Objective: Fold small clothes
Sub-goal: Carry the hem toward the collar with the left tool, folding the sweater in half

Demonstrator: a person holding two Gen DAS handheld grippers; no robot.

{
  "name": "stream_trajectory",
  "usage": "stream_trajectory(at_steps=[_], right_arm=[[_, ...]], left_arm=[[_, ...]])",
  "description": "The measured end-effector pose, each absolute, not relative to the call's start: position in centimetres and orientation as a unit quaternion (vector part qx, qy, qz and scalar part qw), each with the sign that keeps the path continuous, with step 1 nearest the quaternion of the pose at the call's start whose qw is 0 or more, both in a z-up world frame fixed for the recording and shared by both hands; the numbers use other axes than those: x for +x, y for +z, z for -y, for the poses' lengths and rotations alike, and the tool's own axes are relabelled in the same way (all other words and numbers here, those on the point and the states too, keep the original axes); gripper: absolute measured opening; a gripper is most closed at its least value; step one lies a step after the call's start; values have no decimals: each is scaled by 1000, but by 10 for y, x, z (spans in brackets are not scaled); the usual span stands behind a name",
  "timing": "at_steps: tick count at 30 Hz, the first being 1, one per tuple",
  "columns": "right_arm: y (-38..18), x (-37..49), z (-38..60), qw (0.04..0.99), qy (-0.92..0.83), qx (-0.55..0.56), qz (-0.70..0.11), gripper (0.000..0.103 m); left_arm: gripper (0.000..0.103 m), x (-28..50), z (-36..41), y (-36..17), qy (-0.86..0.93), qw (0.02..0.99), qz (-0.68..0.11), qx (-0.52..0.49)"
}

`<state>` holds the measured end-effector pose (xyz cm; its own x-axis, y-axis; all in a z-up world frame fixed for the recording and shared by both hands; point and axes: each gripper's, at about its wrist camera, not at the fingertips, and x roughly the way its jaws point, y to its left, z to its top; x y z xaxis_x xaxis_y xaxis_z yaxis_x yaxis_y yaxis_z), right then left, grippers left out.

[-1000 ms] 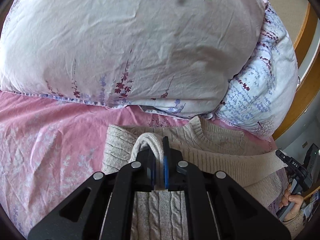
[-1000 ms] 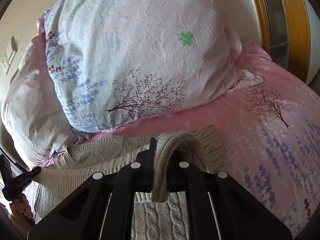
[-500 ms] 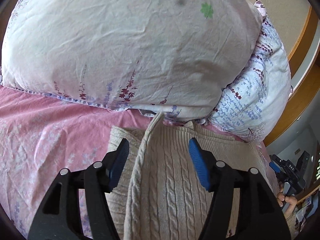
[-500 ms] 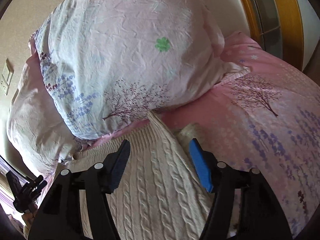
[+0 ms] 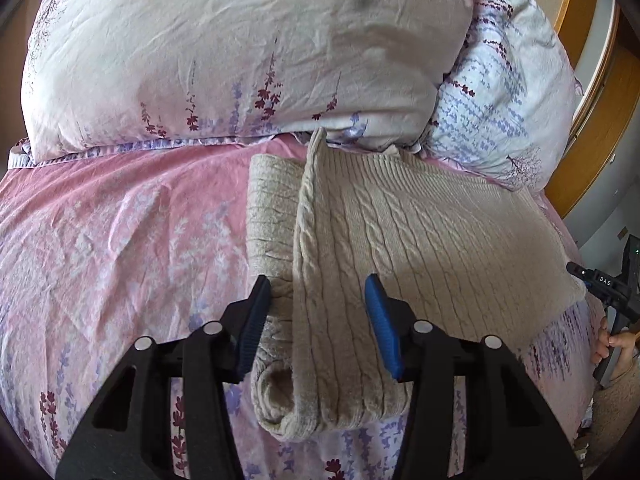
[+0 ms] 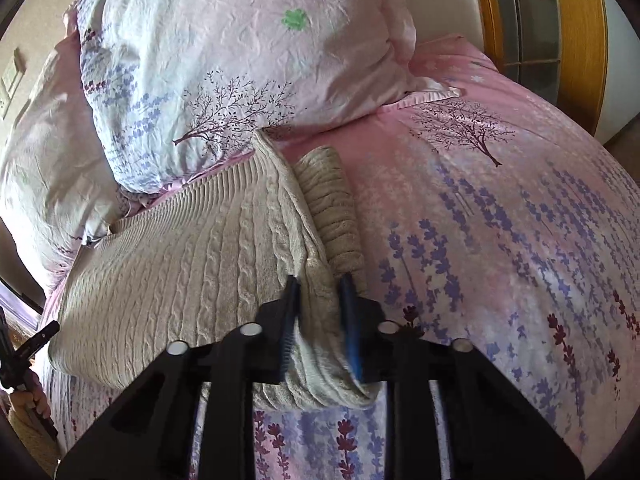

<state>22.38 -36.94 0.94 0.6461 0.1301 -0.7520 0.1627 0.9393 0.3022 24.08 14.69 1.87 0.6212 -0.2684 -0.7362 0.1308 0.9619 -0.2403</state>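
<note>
**Both grippers at the near edge of a folded sweater**

The cream cable-knit sweater (image 5: 400, 232) lies folded on the pink flowered bedspread (image 5: 120, 232), its far edge tucked against the pillows (image 5: 240, 52); its near folded edge runs under both tools, so part of it is hidden by the black gripper frames.

The left gripper (image 5: 316, 320) has its jaws apart and closing, with the sweater's left fold and a rolled sleeve (image 5: 268, 208) lying between the blue pads (image 5: 380, 320); the pads do not press the knit.

The right gripper (image 6: 320, 320) has its jaws closing, nearly together, with the sweater's right fold (image 6: 316, 292) between them; the pads are blurred, so whether they already pinch the wool is hard to tell; another rolled sleeve (image 6: 332, 204) lies just ahead and to the right of them.

In the left view the right gripper shows at the far right edge, cut off, with small white letters that seem to read "DAS"; fingers (image 5: 620, 340) wrap its handle.
</note>
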Motion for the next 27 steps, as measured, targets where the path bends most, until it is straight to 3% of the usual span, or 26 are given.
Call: stream_trajectory(at_steps=[5, 10, 15, 20, 22, 25, 27], right_arm=[[26, 212, 365, 907, -7, 159, -389, 10], [51, 191, 362, 923, -5, 159, -352, 10], [16, 199, 365, 898, -39, 149, -411, 10], [13, 202, 361, 891, -54, 146, -426, 12], [23, 202, 357, 895, -60, 142, -418, 22], [46, 202, 339, 916, -39, 130, -378, 45], [54, 209, 319, 921, -12, 110, -373, 48]], left_arm=[[8, 241, -145, 14, -129, 888, -429, -100], [7, 227, -159, 29, -152, 889, -414, -123], [7, 226, -167, 15, -150, 881, -432, -126], [15, 231, -167, 12, -146, 879, -432, -139], [19, 231, -171, 15, -148, 878, -429, -150], [43, 229, -180, 22, -139, 883, -414, -172], [50, 232, -185, 24, -133, 884, -410, -182]])
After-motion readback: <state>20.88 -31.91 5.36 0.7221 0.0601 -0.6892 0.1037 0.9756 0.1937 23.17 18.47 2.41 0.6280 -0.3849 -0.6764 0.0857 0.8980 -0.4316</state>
